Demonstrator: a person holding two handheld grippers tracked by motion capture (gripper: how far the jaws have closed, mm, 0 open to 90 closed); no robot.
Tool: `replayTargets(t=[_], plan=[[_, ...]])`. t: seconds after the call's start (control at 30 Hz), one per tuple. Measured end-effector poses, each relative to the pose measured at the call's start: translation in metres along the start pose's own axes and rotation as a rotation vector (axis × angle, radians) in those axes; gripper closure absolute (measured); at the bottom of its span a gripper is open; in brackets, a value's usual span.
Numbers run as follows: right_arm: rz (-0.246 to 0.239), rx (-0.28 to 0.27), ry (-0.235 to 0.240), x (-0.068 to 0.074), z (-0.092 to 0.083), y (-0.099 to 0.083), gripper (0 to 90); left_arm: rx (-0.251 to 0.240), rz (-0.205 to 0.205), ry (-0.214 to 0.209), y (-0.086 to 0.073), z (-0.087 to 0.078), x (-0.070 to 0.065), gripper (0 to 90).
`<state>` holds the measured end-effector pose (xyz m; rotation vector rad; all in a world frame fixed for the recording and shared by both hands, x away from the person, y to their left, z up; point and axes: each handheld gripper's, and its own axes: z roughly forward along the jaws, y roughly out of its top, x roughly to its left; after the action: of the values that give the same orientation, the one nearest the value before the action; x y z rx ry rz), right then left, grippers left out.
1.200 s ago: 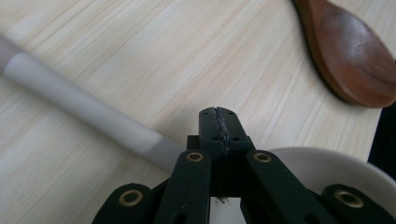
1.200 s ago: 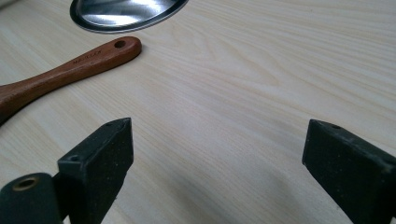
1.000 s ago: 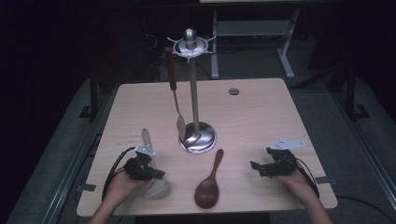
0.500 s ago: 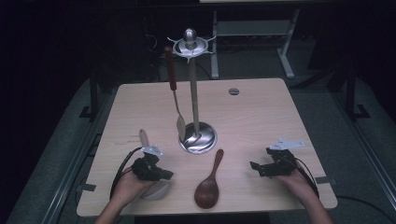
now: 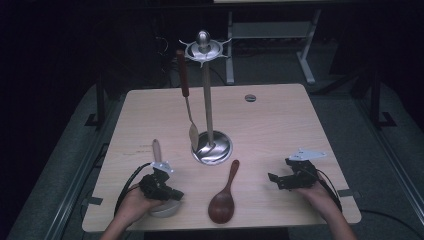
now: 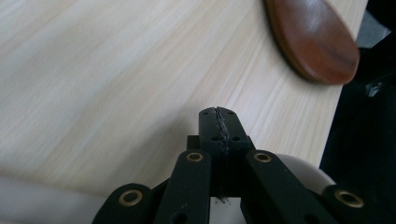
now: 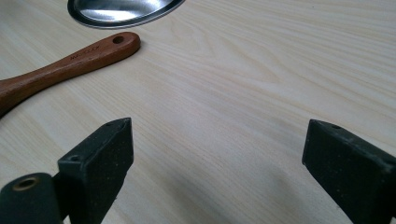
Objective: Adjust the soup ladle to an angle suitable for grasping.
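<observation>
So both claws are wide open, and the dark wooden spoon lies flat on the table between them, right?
Not quite: the left claw is shut, its jaws pressed together, as the left gripper view shows. The right claw is wide open, and the dark wooden spoon lies flat between them on the pale wooden table.

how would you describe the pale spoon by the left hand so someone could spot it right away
Start at the steel utensil stand in the middle of the wooden table, then drop to the table's near left corner. There a pale spoon lies under the left gripper, its handle pointing away. Unlike the dark brown wooden spoon beside it, it is cream-coloured.
</observation>
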<state>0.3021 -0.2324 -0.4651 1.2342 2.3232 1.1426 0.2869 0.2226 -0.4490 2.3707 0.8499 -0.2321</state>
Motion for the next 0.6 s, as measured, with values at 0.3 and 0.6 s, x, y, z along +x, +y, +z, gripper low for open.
replayTargets(t=[0.3,0.6], plan=[[-0.005,0.001,0.001,0.000,0.001,0.000,8.7,-0.019,-0.040,0.061,-0.021,-0.020,0.007,90.0],[0.002,-0.002,0.002,0.001,0.000,0.000,8.7,-0.069,-0.056,0.074,-0.017,-0.029,0.016,89.9]])
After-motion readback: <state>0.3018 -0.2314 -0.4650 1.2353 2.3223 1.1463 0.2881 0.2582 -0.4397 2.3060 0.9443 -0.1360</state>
